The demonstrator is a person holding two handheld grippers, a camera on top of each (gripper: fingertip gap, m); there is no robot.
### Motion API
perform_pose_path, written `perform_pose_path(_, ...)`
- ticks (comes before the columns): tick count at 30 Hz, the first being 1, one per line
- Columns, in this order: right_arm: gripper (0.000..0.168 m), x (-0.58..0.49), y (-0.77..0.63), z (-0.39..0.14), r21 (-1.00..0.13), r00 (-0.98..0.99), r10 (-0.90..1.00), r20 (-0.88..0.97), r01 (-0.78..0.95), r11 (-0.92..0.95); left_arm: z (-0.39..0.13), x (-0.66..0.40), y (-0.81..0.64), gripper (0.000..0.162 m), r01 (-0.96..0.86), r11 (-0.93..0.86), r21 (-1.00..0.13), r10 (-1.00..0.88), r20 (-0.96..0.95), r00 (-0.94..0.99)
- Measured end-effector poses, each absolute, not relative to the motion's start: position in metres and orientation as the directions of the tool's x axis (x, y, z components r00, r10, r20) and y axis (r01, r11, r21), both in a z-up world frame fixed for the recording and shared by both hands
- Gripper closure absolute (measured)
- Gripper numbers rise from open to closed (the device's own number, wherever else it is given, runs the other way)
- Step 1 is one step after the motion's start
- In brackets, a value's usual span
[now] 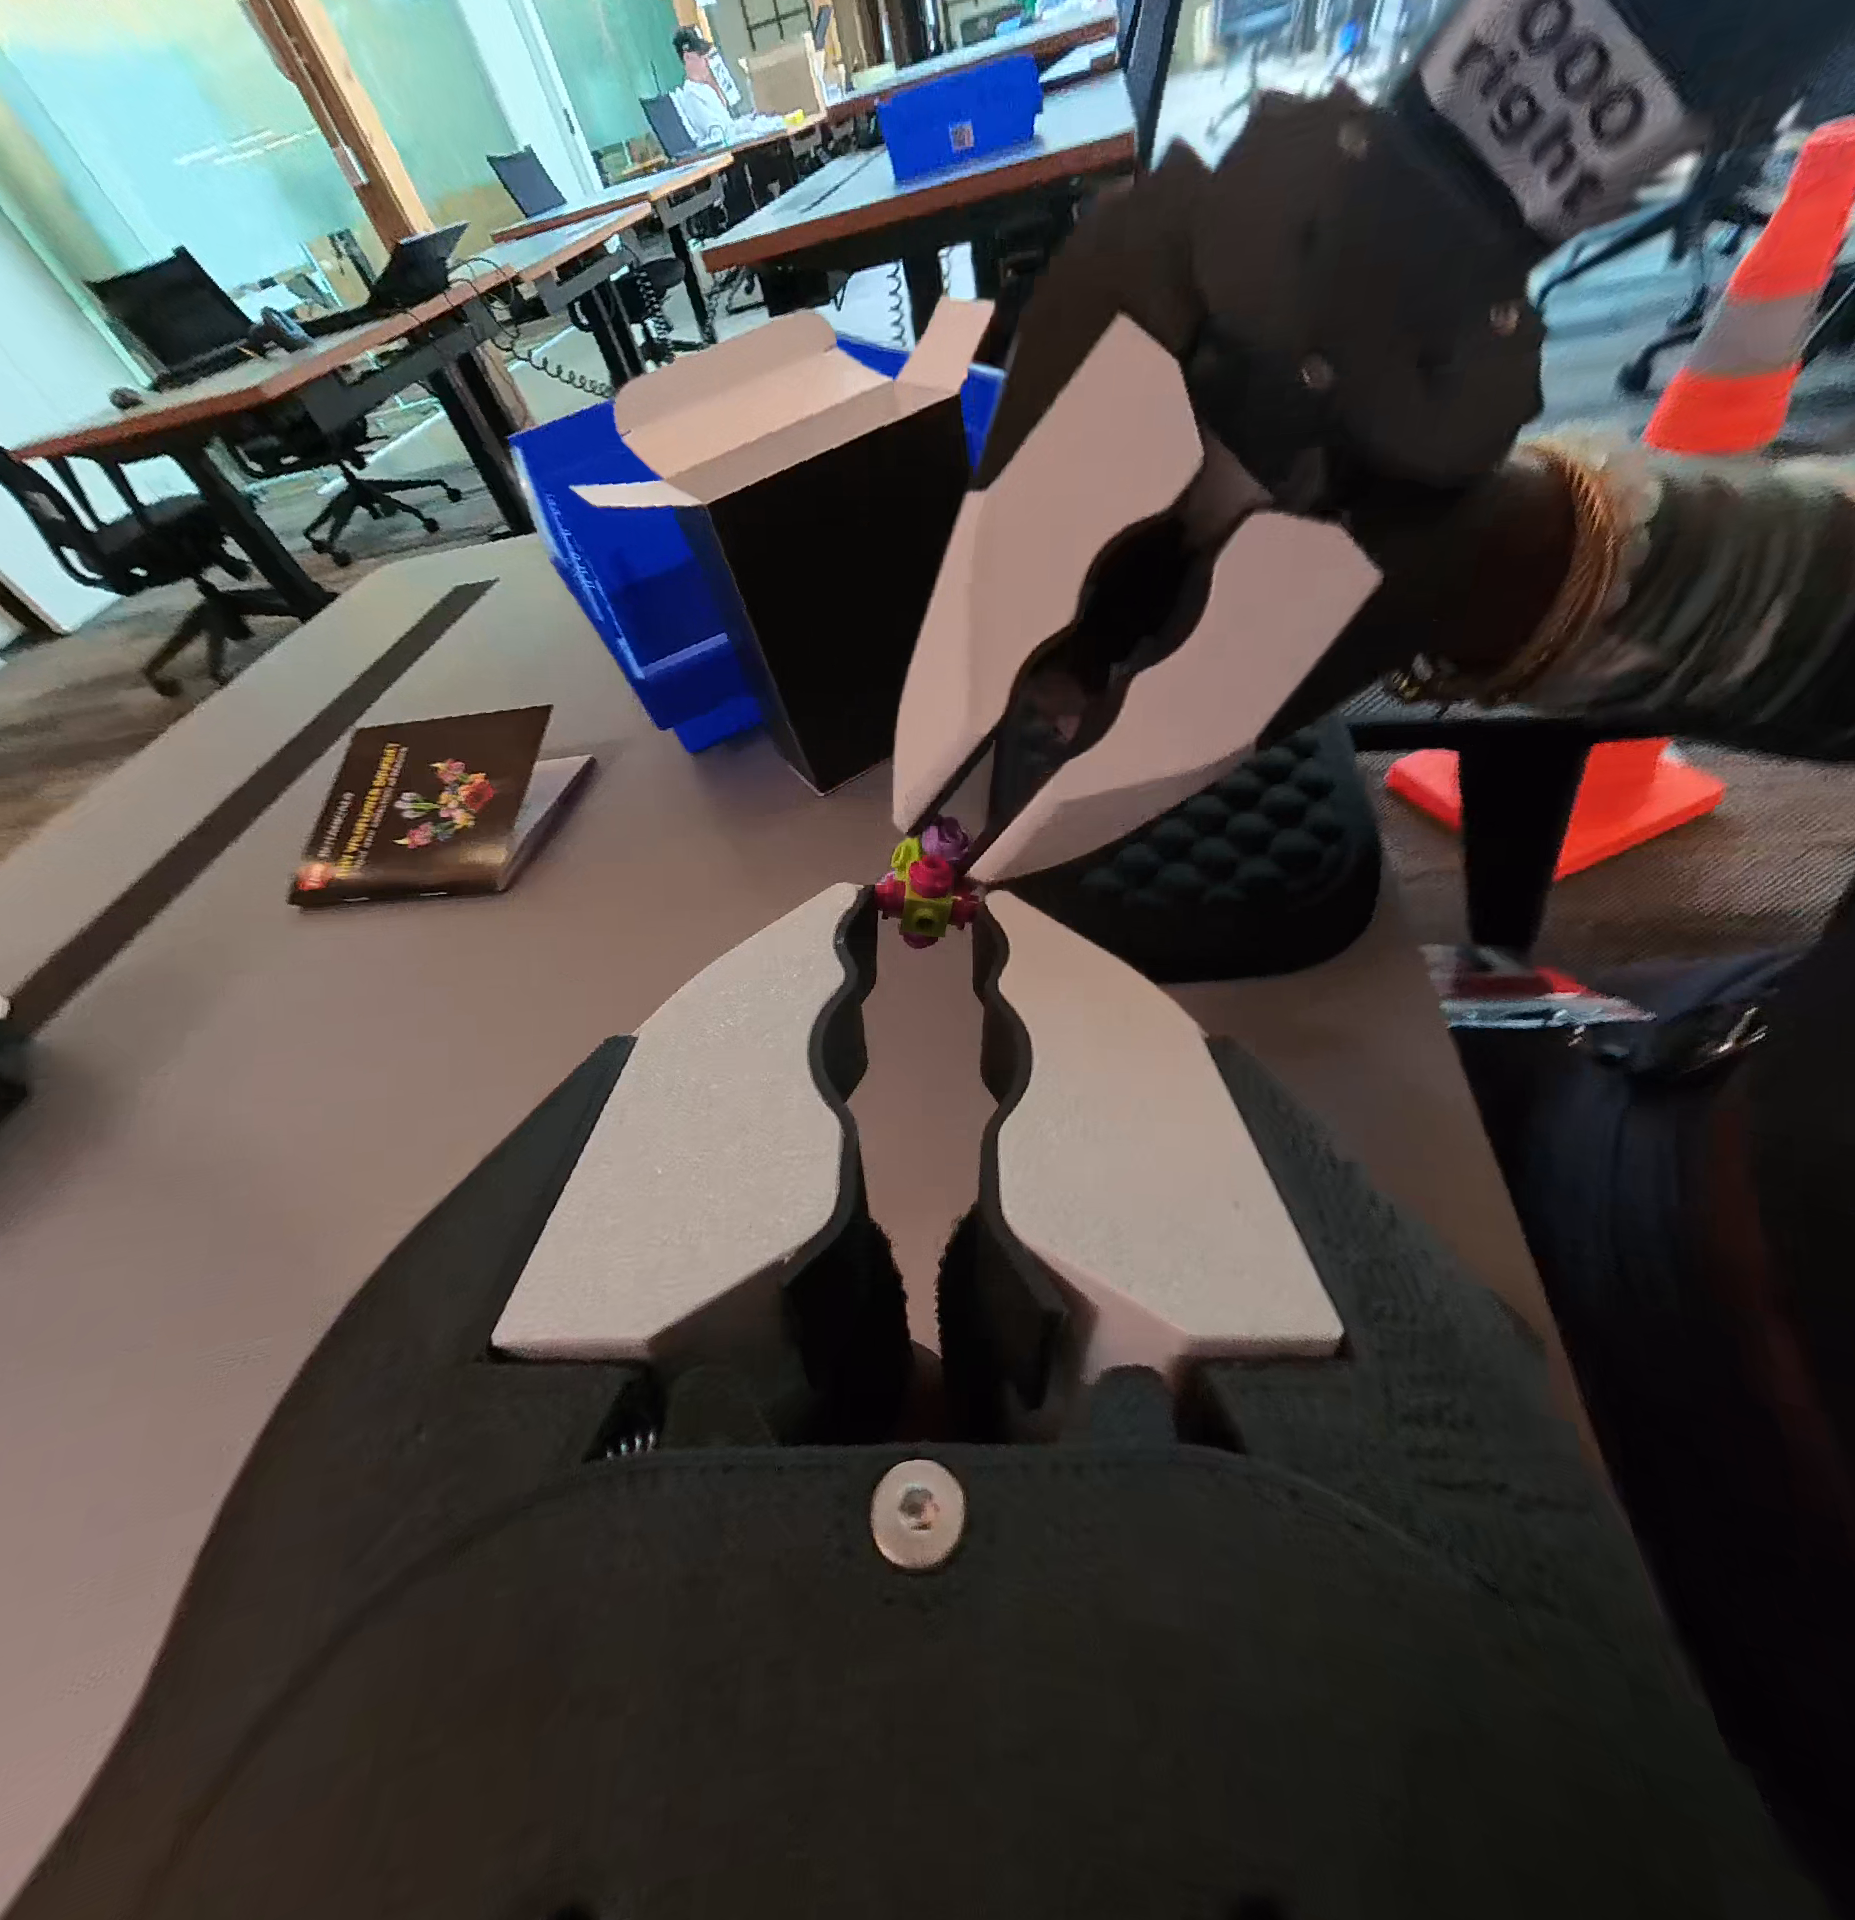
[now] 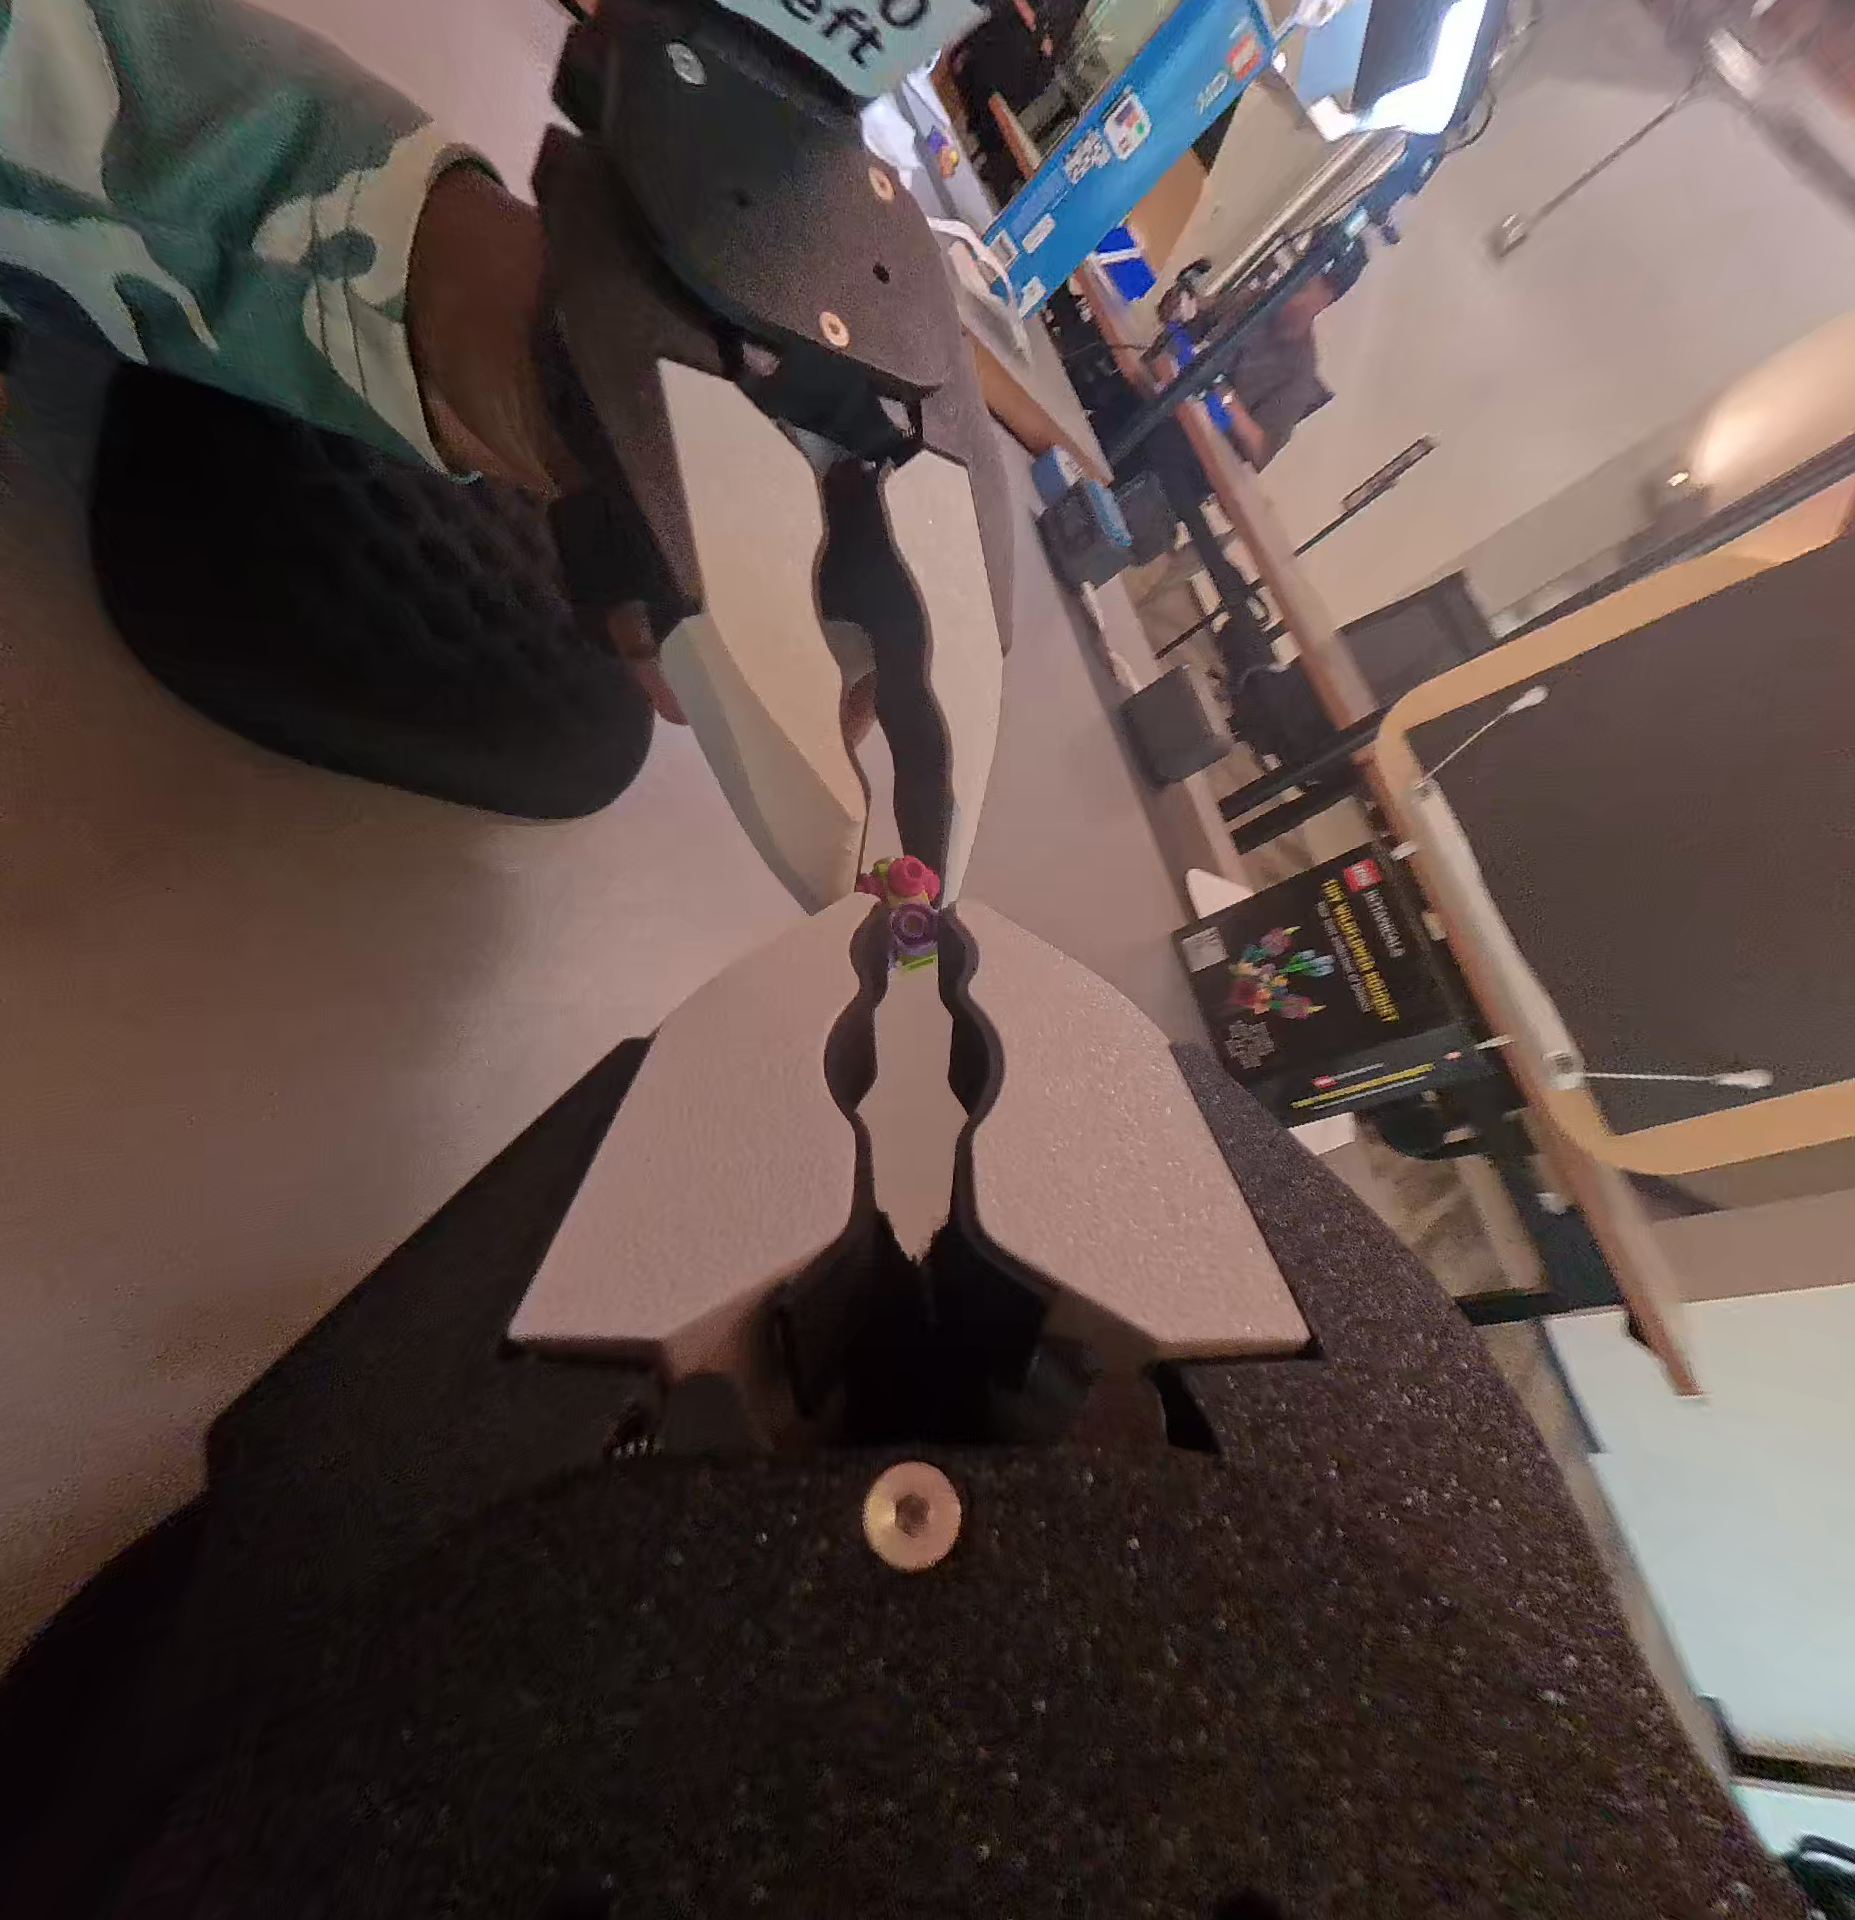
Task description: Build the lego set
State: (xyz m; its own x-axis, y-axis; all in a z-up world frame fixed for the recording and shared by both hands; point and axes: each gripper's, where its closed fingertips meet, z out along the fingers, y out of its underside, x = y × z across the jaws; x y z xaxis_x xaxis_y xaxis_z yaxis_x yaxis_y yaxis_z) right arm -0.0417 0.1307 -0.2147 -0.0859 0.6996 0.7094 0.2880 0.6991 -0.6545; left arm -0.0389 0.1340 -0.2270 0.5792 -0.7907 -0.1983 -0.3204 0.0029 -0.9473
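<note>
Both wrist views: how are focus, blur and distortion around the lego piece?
Left wrist view: strong fisheye bending at the edges, the lego cluster fairly sharp, the right gripper body and orange cone motion-blurred. Right wrist view: horizon heavily tilted, the cluster slightly soft, desks at right smeared, warm even light, no glare.

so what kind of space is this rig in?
Likely an open-plan office or lab: rows of long desks with rolling office chairs, glass partition walls, and an orange traffic cone on the floor.
</note>
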Motion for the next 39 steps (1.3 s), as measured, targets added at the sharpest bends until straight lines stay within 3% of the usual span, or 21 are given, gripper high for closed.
perform_pose_path(5,0.159,-0.038,0.129,-0.212,-0.677,-0.051,0.706,0.706,0.241,0.695,-0.225,-0.034,0.132,0.145,-0.212,-0.077,-0.974,-0.825,-0.057,0.562)
perform_pose_path(11,0.159,-0.033,0.128,-0.203,-0.928,-0.069,0.932,0.355,0.09,0.36,-0.214,-0.032,0.132,0.145,-0.423,0.211,-0.881,-0.708,-0.436,0.556)
perform_pose_path(14,0.16,-0.025,0.132,-0.184,-0.989,-0.085,0.986,0.142,-0.05,0.138,-0.225,-0.039,0.137,0.145,-0.543,0.209,-0.813,-0.662,-0.526,0.533)
perform_pose_path(16,0.159,-0.021,0.136,-0.181,-0.996,-0.095,0.993,0.076,-0.063,0.07,-0.219,-0.038,0.134,0.145,-0.486,0.236,-0.842,-0.67,-0.503,0.547)
perform_pose_path(21,0.159,-0.019,0.141,-0.187,-0.992,-0.05,0.99,0.129,0.009,0.13,-0.212,-0.042,0.134,0.145,-0.412,0.22,-0.884,-0.683,-0.441,0.582)
perform_pose_path(25,0.159,0.011,0.198,-0.172,-0.969,0.294,0.926,0.235,0.149,0.199,-0.204,-0.046,0.138,0.144,-0.202,0.154,-0.967,-0.726,-0.25,0.641)
perform_pose_path(29,0.159,0.072,0.264,-0.16,-0.921,0.634,0.687,0.355,0.364,0.139,-0.195,-0.045,0.14,0.145,0.063,0.054,-0.997,-0.783,-0.003,0.622)
perform_pose_path(34,0.154,0.105,0.292,-0.183,-0.871,0.713,0.599,0.364,0.489,-0.053,-0.193,-0.047,0.139,0.145,0.11,0.025,-0.994,-0.797,0.047,0.602)
perform_pose_path(39,0.144,0.108,0.296,-0.191,-0.846,0.715,0.578,0.393,0.528,-0.077,-0.196,-0.046,0.141,0.145,0.117,-0.002,-0.993,-0.796,0.073,0.601)
